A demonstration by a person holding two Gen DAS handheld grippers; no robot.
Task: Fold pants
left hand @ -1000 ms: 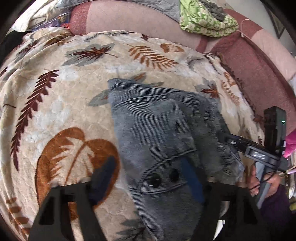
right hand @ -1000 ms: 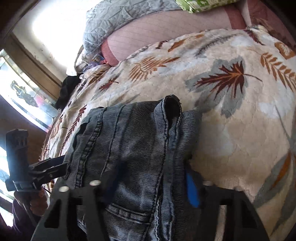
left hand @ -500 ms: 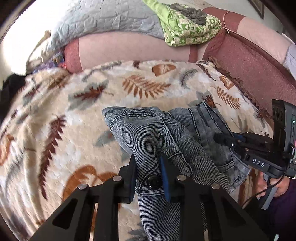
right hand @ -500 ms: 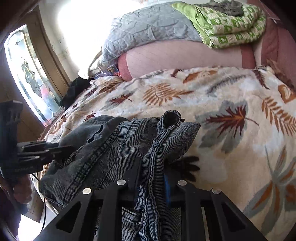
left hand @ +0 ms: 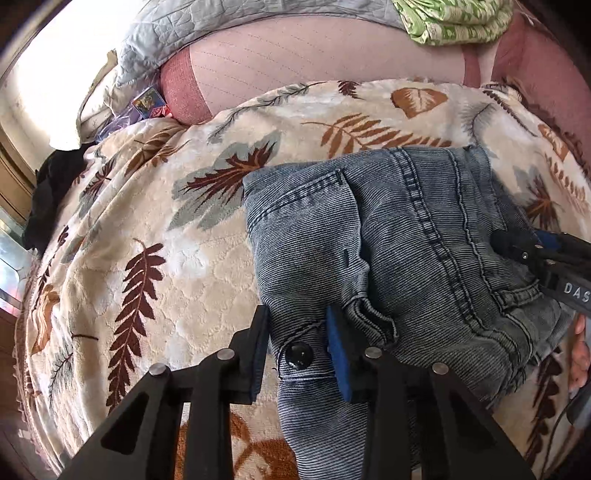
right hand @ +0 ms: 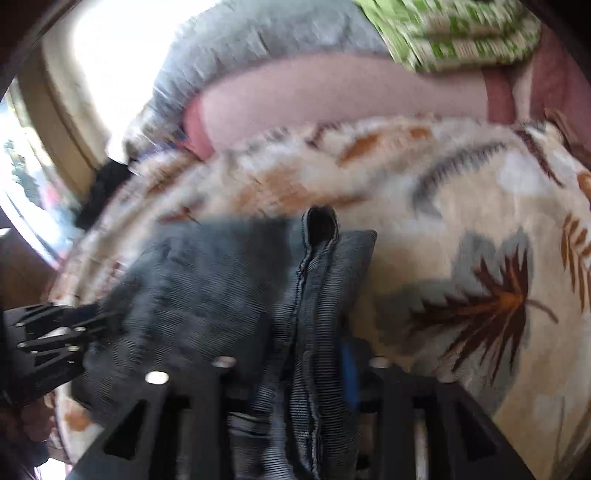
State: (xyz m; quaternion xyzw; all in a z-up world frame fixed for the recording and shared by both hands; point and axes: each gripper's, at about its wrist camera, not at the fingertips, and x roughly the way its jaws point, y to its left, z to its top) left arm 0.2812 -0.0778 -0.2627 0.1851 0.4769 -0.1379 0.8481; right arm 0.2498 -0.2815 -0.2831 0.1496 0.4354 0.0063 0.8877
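The left gripper (left hand: 297, 343) stands part open over the buttoned waistband of the jeans (left hand: 399, 251); its jaws have just been opening, with the denim and its button (left hand: 297, 355) between the pads but not pinched. The right gripper (right hand: 306, 354) straddles a bunched ridge of the same jeans, jaws just opened wider and slack on the cloth, though that view is blurred. The jeans lie folded on a leaf-patterned blanket (left hand: 155, 258). Farther back, a green-patterned cloth (left hand: 454, 18) sits on a pink cushion (left hand: 295, 62).
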